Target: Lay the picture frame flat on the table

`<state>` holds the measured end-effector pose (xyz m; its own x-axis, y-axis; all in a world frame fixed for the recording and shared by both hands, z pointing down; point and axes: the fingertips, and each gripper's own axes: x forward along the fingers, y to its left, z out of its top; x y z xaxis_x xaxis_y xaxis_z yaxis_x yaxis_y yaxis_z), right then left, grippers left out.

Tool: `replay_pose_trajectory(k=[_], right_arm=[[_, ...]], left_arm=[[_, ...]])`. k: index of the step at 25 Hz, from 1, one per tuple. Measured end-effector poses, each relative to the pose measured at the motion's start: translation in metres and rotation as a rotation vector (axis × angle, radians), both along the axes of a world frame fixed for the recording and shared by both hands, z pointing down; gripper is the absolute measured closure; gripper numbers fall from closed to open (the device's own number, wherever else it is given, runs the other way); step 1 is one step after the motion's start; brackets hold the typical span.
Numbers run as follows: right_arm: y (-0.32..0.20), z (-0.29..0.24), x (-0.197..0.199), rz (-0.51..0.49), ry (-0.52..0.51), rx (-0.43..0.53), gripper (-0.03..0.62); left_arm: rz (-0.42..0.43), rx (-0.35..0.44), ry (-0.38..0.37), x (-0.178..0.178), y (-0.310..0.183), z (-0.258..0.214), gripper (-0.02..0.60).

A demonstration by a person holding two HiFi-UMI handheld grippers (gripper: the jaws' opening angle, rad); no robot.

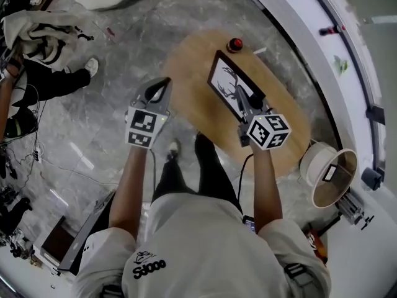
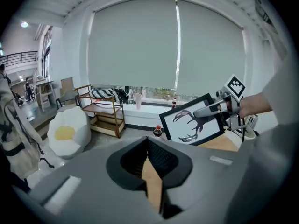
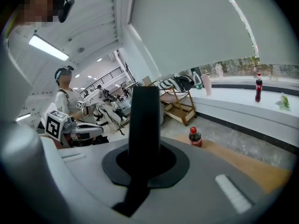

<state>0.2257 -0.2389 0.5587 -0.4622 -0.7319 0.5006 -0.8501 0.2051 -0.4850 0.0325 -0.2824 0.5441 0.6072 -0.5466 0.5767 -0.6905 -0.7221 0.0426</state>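
A black picture frame (image 1: 226,85) with an antler drawing stands tilted up on the oval wooden table (image 1: 186,61). My right gripper (image 1: 248,101) is shut on its upper edge. In the left gripper view the picture frame (image 2: 194,120) faces me with the right gripper (image 2: 210,108) clamped across its top right. The right gripper view shows only the frame's dark edge (image 3: 145,120) running up between the jaws. My left gripper (image 1: 164,82) hovers off the table's left edge, shut and holding nothing, its tips (image 2: 148,146) meeting.
A small cola bottle (image 1: 235,44) stands at the table's far end, with a small white item (image 1: 259,51) to its right. A round white bin (image 1: 329,172) sits on the floor at right. A wooden rack (image 2: 100,108) and an egg-shaped cushion (image 2: 65,132) stand by the window. A person (image 1: 37,73) stands far left.
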Motion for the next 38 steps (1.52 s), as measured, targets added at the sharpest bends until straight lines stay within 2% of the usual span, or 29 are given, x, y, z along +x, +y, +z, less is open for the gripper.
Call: replay_pose_trajectory(k=[10,15,20,24,32,38], right_arm=[[-0.007,0.097,-0.008,-0.064,-0.025,-0.159,0.582],[-0.009,0.143,-0.012,-0.100,-0.037,-0.241,0.582],[-0.019,0.186,-0.016,-0.121,-0.050,-0.296,0.582],[-0.025,0.216,-0.022,-0.108,-0.117,-0.333,0.580],[-0.030,0.248,-0.023,-0.069,-0.202,-0.378,0.580],[-0.035,0.268,-0.015,-0.072,-0.193,-0.418,0.561]], left_arm=[[-0.048,-0.099,0.003,0.012,-0.007,0.068,0.570],[-0.039,-0.147,0.007,0.025,0.002,0.097,0.569],[-0.071,-0.199,0.001,0.022,0.011,0.126,0.569],[-0.087,-0.241,-0.005,0.017,0.018,0.143,0.571],[-0.109,-0.255,-0.020,0.009,0.015,0.153,0.571],[-0.115,-0.262,-0.018,0.016,0.016,0.160,0.570]])
